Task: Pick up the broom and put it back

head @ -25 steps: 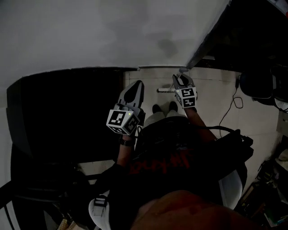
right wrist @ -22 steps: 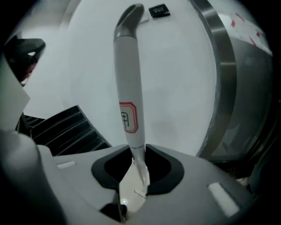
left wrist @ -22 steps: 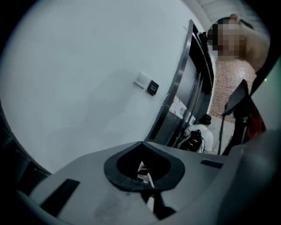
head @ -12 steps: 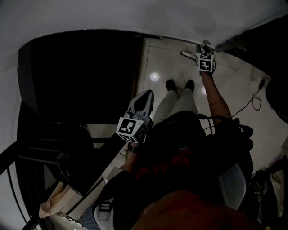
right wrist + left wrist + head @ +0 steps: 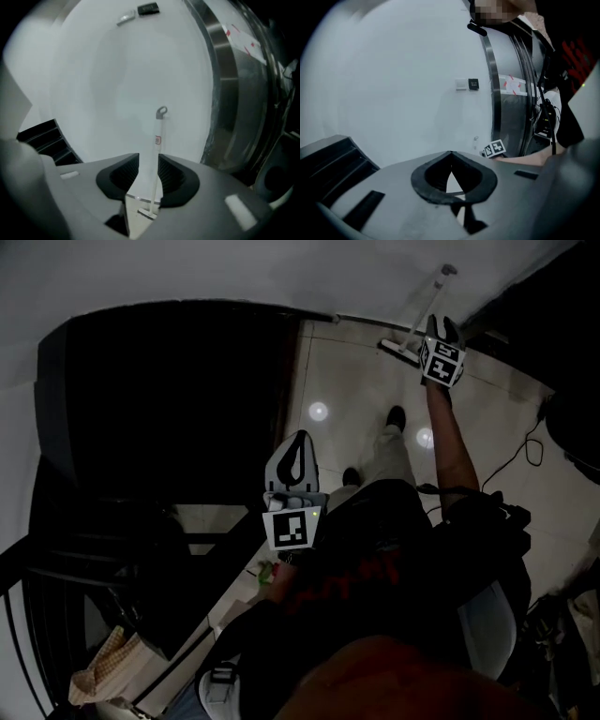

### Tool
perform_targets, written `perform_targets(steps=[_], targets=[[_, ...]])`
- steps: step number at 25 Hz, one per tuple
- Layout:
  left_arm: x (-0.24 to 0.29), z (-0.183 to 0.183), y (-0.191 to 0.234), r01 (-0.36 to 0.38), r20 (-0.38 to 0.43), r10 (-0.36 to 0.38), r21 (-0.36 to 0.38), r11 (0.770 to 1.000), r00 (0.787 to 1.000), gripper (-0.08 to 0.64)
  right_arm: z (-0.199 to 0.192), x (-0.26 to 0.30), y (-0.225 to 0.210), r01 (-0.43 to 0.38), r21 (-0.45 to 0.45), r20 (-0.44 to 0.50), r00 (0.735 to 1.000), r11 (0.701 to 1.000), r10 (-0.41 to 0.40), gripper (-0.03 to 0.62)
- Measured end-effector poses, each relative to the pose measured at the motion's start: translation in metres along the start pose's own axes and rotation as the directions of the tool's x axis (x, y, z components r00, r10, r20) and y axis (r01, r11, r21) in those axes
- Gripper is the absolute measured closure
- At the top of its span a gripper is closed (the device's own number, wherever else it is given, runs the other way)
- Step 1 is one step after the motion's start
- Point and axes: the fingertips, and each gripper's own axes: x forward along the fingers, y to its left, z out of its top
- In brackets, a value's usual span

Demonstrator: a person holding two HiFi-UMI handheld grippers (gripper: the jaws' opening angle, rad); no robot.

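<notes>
Against a white wall (image 5: 117, 70) beside a steel door frame (image 5: 225, 79), the broom (image 5: 157, 150) stands propped nearly upright with its head on the tiled floor (image 5: 347, 371), as a put-back broom would. The right gripper (image 5: 148, 161) has just been opening its jaws, and the handle shows through the gap, clear beyond them. The left gripper (image 5: 450, 153) is closed on nothing. The broom looks light and stiff, its thin handle probably slippery, so any hold belongs squarely mid-shaft.

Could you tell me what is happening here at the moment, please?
A person with a gripper in each hand is putting a broom back. The broom stands leaning against the white wall. The right gripper, whose jaws have just been opening, points at it with nothing gripped. The left gripper is shut and empty.
</notes>
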Motion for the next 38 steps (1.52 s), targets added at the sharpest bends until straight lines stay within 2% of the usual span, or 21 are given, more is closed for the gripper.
perform_targets(steps=[2,5,7,9,11,14,17,19,21,23,27,31,38], targets=[[-0.025,-0.004,0.012,-0.003,0.043,0.004,-0.012,1.000,0.999,0.555,-0.003,-0.060,0.024,-0.022,-0.026,0.051,0.998,0.999,0.023,0.476],[-0.065,-0.016,0.033,0.048,0.116,-0.042,-0.055,0.997,0.992,0.555,-0.004,-0.176,0.075,-0.076,-0.061,0.142,0.986,0.995,0.084,0.515],[-0.092,-0.025,0.048,0.097,0.164,-0.083,-0.080,0.992,0.983,0.555,-0.003,-0.256,0.115,-0.121,-0.104,0.203,0.969,0.987,0.140,0.577],[-0.115,-0.031,0.055,0.156,0.215,-0.134,-0.086,0.984,0.967,0.555,-0.005,-0.326,0.151,-0.168,-0.147,0.248,0.948,0.975,0.201,0.591],[-0.138,-0.039,0.055,0.212,0.246,-0.186,-0.081,0.974,0.951,0.555,-0.014,-0.387,0.183,-0.208,-0.160,0.264,0.933,0.965,0.244,0.591],[-0.169,-0.051,0.043,0.291,0.231,-0.266,-0.082,0.953,0.936,0.555,-0.035,-0.450,0.211,-0.229,-0.142,0.254,0.932,0.963,0.259,0.591],[-0.174,-0.052,0.018,0.363,0.219,-0.341,-0.067,0.930,0.914,0.555,-0.041,-0.480,0.217,-0.220,-0.138,0.248,0.936,0.966,0.249,0.592],[-0.164,-0.051,0.006,0.401,0.222,-0.380,-0.057,0.914,0.898,0.555,-0.041,-0.480,0.218,-0.212,-0.155,0.239,0.940,0.965,0.245,0.592],[-0.145,-0.049,-0.006,0.431,0.229,-0.411,-0.042,0.901,0.882,0.555,-0.036,-0.468,0.215,-0.215,-0.164,0.266,0.930,0.963,0.253,0.592],[-0.153,-0.041,-0.022,0.447,0.235,-0.429,-0.026,0.894,0.872,0.555,-0.023,-0.488,0.213,-0.229,-0.135,0.305,0.916,0.964,0.261,0.592],[-0.196,-0.013,-0.048,0.430,0.264,-0.414,-0.003,0.903,0.871,0.555,0.002,-0.552,0.191,-0.215,-0.143,0.354,0.901,0.966,0.253,0.592],[-0.183,-0.001,-0.069,0.415,0.277,-0.400,0.007,0.910,0.874,0.555,0.017,-0.552,0.172,-0.255,-0.140,0.392,0.873,0.957,0.290,0.592],[-0.177,0.024,-0.096,0.400,0.287,-0.389,0.020,0.916,0.875,0.555,0.030,-0.552,0.151,-0.257,-0.175,0.413,0.857,0.950,0.308,0.592]])
